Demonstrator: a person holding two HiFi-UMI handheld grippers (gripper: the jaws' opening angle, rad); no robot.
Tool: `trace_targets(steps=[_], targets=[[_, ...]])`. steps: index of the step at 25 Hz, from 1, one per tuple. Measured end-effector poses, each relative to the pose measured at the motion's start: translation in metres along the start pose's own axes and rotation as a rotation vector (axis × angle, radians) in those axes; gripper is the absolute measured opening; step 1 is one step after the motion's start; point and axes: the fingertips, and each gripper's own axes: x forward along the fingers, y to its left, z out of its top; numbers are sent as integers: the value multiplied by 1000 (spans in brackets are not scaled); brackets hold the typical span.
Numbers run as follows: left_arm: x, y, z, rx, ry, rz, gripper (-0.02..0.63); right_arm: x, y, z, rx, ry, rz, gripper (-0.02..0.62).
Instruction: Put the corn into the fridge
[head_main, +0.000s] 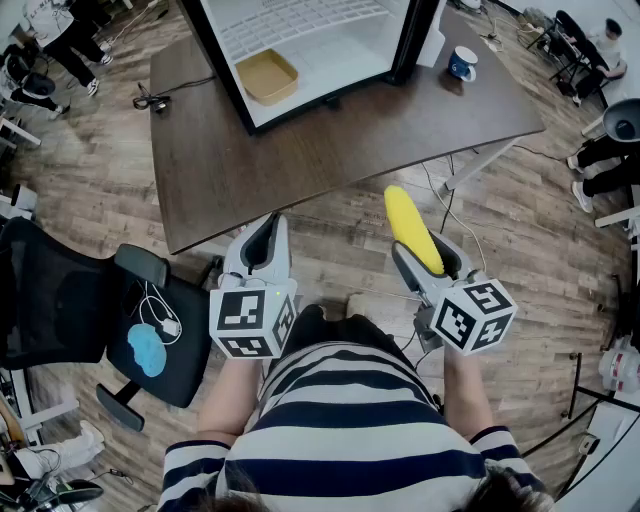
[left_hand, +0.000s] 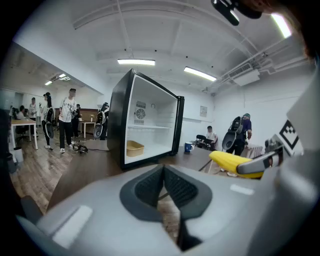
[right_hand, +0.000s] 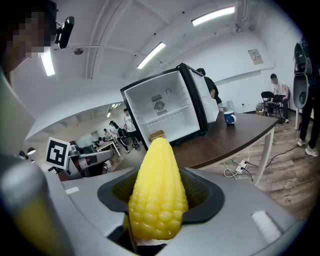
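A yellow corn cob (head_main: 411, 228) sticks out forward from my right gripper (head_main: 430, 262), whose jaws are shut on it; in the right gripper view the corn (right_hand: 158, 195) fills the space between the pads. The small black fridge (head_main: 300, 45) stands open on the dark wooden table (head_main: 330, 140) ahead, white inside, with a tan tray (head_main: 266, 76) on its floor. My left gripper (head_main: 262, 248) is held beside the right one, short of the table's near edge, jaws shut and holding nothing (left_hand: 163, 187). Both views show the fridge (left_hand: 145, 125) (right_hand: 167, 110) ahead.
A blue mug (head_main: 461, 63) stands on the table right of the fridge. A black office chair (head_main: 90, 310) is at my left. Cables (head_main: 445, 205) hang under the table's right side. People stand and sit around the room's edges.
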Motion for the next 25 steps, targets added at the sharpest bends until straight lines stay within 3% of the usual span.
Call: trace_targets(steps=[12,25], targets=[[6,-13,-6,-1,19,-19,0,-2,-9,-1,46,-2,33,249],[31,-28,4,-6,10,-4,0,11,-30,21,-5,21,79,249]])
